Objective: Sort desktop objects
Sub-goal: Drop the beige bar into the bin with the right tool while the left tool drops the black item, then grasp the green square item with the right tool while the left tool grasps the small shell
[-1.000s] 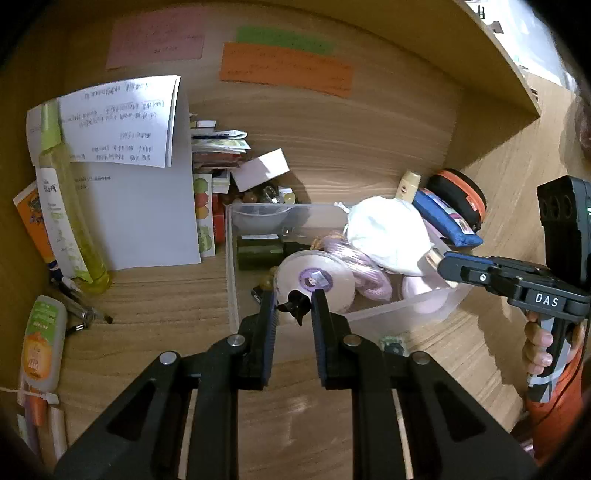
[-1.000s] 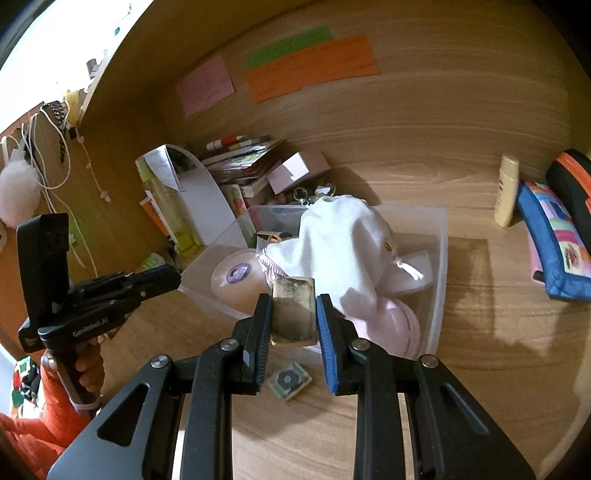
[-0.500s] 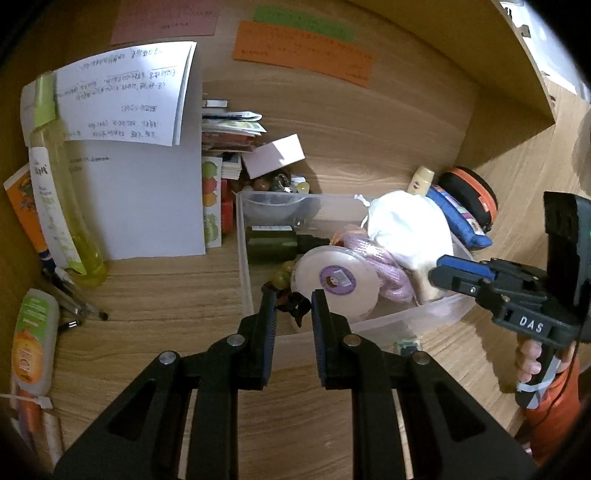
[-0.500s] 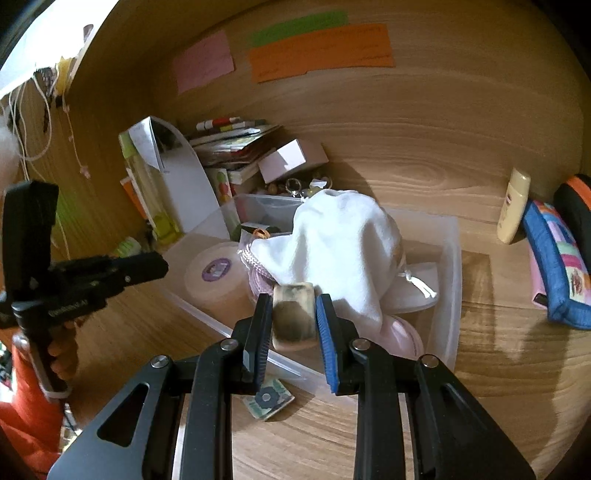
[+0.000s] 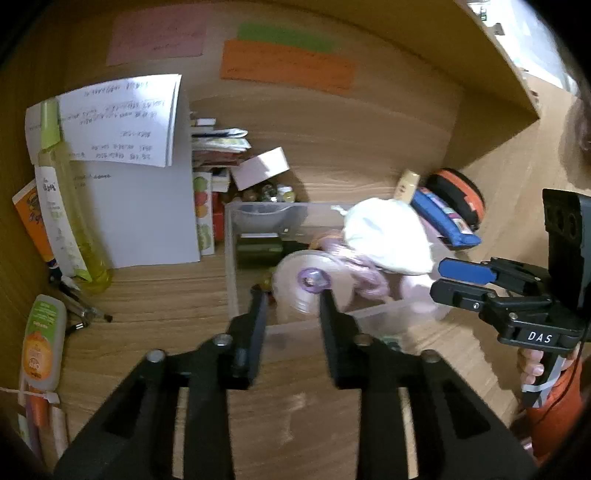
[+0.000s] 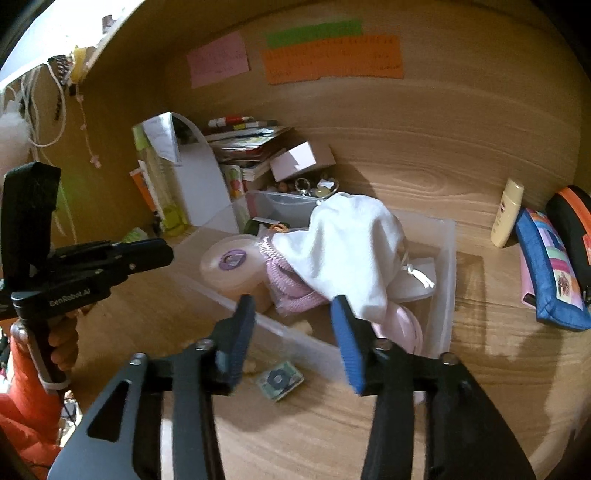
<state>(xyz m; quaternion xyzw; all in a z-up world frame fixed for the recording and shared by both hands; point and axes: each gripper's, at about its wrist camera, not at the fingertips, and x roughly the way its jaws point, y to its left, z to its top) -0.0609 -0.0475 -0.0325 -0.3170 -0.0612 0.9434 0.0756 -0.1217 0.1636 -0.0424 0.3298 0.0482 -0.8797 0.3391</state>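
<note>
A clear plastic bin is sitting on the wooden desk, holding one white cloth, one pale roll of tape and one pink knitted item. Two grippers are hovering over its near edge: the right gripper is standing with its fingers spread apart and grasping nothing, and the left gripper is likewise showing released, empty fingers above the bin's near wall. One small square patterned packet is lying on the desk just outside the bin. To the right, one cream bottle, one blue pouch and one black-and-orange case are resting by the wall. Three paper notes, pink, green and orange, are sticking to the back panel above a stack of books.
</note>
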